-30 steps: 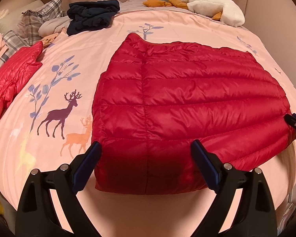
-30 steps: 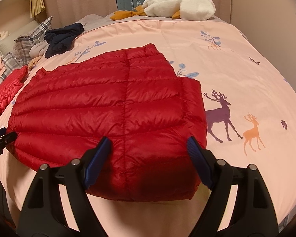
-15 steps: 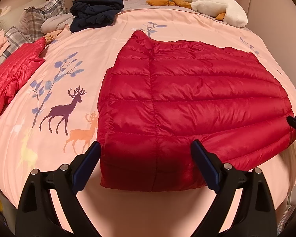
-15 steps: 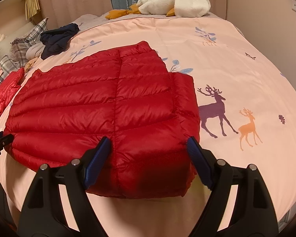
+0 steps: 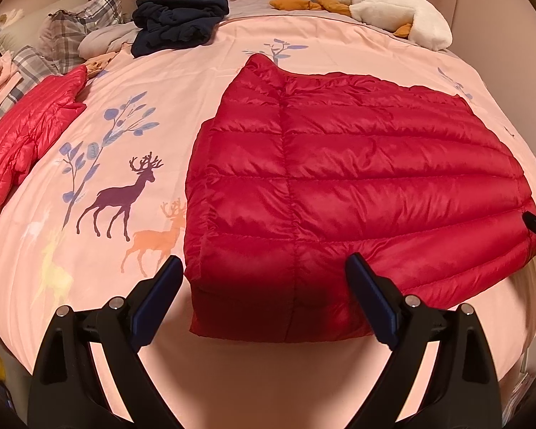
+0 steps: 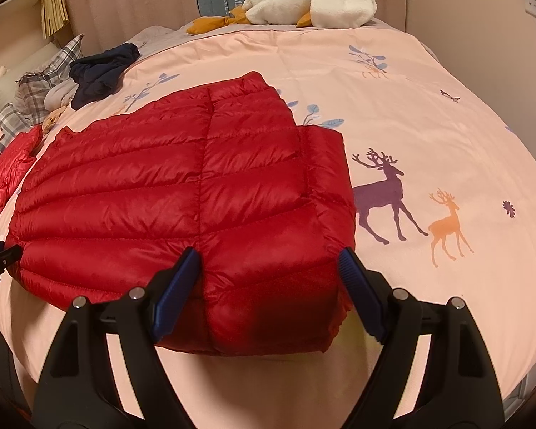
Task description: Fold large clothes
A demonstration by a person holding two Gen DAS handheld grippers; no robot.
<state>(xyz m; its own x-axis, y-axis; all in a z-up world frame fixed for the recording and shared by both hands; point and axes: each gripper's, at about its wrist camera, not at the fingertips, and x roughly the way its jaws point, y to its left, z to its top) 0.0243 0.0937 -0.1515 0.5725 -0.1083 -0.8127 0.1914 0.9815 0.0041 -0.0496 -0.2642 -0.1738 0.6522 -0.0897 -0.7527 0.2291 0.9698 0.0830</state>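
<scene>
1. Red puffer jacket [image 5: 346, 193] lies flat on the pink bedspread [image 5: 203, 82], folded into a broad quilted slab near the bed's front edge; the left gripper [image 5: 264, 286] hangs over its near left corner, fingers spread wide, holding nothing.
2. The right gripper [image 6: 269, 279] hangs over the jacket's near right corner, equally wide apart and empty; its blue pads [image 6: 361, 296] frame the hem without pinching it.
3. On the right side a folded sleeve panel [image 6: 327, 175] lies along the jacket's edge, beside a purple deer print [image 6: 382, 193] and an orange one [image 6: 446, 225].
4. Left of the jacket, well apart, a lighter red jacket [image 5: 28, 132] sits crumpled at the bed's edge.
5. Farther back on the left lie a heap of navy clothing [image 5: 178, 18] and a plaid pillow [image 5: 78, 25].
6. At the far end a white plush goose [image 6: 311, 0] rests on the bed.
</scene>
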